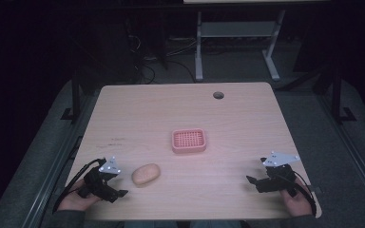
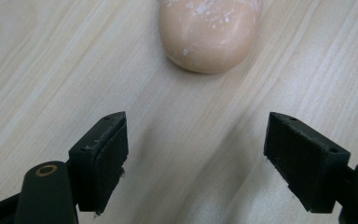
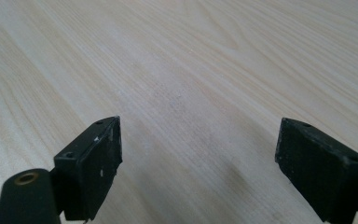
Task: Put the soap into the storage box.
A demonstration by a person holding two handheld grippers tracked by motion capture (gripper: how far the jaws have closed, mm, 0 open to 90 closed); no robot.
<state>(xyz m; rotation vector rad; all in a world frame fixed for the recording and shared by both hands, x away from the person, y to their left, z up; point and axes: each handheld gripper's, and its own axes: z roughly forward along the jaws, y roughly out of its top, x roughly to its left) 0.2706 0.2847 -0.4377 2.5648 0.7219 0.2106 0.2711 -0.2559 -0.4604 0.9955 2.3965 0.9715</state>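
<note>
High view: A light wooden table with a round cable hole near its far edge carries two items. A pale beige, oval bar of soap lies flat near the front left of the tabletop. A pink, rectangular plastic soap tray with a slotted grid floor sits near the centre of the table, apart from the soap and farther from the person. The left gripper is held low over the front left edge, just beside the soap on its left, with a hand behind it. The right gripper is held over the front right edge, well apart from both items, its jaws pointing toward the table centre.

Left gripper view: The two black jaws of the left gripper stand spread wide, with nothing between them. The rounded end of the soap lies ahead of the jaw tips, in line with the gap and not touching either jaw. White flecks mark its upper surface.

Right gripper view: The jaws of the right gripper are spread wide over bare wood grain, clamping nothing.
</note>
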